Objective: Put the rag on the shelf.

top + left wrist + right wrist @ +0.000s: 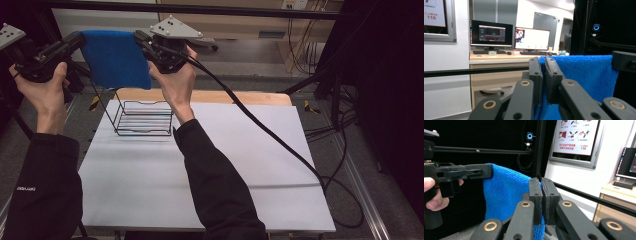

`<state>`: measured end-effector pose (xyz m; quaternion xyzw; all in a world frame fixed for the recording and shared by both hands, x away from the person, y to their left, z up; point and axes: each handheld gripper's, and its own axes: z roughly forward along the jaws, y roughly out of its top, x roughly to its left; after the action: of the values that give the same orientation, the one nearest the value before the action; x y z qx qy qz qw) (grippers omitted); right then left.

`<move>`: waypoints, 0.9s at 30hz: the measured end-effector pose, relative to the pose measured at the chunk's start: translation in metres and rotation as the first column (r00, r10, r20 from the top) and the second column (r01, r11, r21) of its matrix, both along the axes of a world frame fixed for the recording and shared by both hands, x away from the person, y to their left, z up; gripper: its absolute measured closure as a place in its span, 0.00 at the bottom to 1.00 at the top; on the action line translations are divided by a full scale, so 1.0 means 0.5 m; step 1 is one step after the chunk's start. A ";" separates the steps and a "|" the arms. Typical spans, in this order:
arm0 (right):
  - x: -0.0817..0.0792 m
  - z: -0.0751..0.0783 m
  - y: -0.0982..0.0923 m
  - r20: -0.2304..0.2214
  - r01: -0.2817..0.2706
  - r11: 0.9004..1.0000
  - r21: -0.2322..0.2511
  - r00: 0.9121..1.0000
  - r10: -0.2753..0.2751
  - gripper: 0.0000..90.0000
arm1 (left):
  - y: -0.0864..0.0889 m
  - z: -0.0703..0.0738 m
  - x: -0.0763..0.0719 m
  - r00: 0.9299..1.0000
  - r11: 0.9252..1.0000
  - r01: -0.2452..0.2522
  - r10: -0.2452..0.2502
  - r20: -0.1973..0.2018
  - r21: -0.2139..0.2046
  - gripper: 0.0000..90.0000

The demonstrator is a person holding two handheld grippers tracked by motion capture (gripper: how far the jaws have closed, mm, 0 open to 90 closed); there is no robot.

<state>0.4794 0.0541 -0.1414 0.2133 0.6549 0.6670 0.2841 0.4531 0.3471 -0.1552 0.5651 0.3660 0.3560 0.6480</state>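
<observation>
We hold the blue microfibre cloth (116, 57) stretched between both tools, well above the table (250, 165). The left hand-held gripper (79, 39) has its jaws closed on one upper corner of the cloth, and the right hand-held gripper (140, 39) has its jaws closed on the other upper corner; in each gripper view the pads pinch the blue fabric with no gap visible between them. We judge that this two-corner grip keeps the top edge taut and lets the rest of the cloth hang flat and free, which suits draping or lowering it in a controlled way. Below and slightly in front of the hanging cloth stands a black wire rack (144, 119) on the white sheet that covers the table. The rack holds nothing: its wires are bare and the sheet shows through them. The lower edge of the cloth hangs above the rack and does not touch it. Each cable trails clear of the rack.
</observation>
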 end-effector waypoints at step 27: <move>0.094 0.010 0.013 -0.011 0.059 0.998 -0.019 0.998 -0.060 0.97 | -0.006 0.000 0.107 1.000 1.000 -0.023 0.023 -0.002 -0.007 0.94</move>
<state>0.5266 0.0605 -0.1362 0.2338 0.6561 0.6508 0.3021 0.5067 0.3441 -0.1550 0.5590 0.3744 0.3616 0.6454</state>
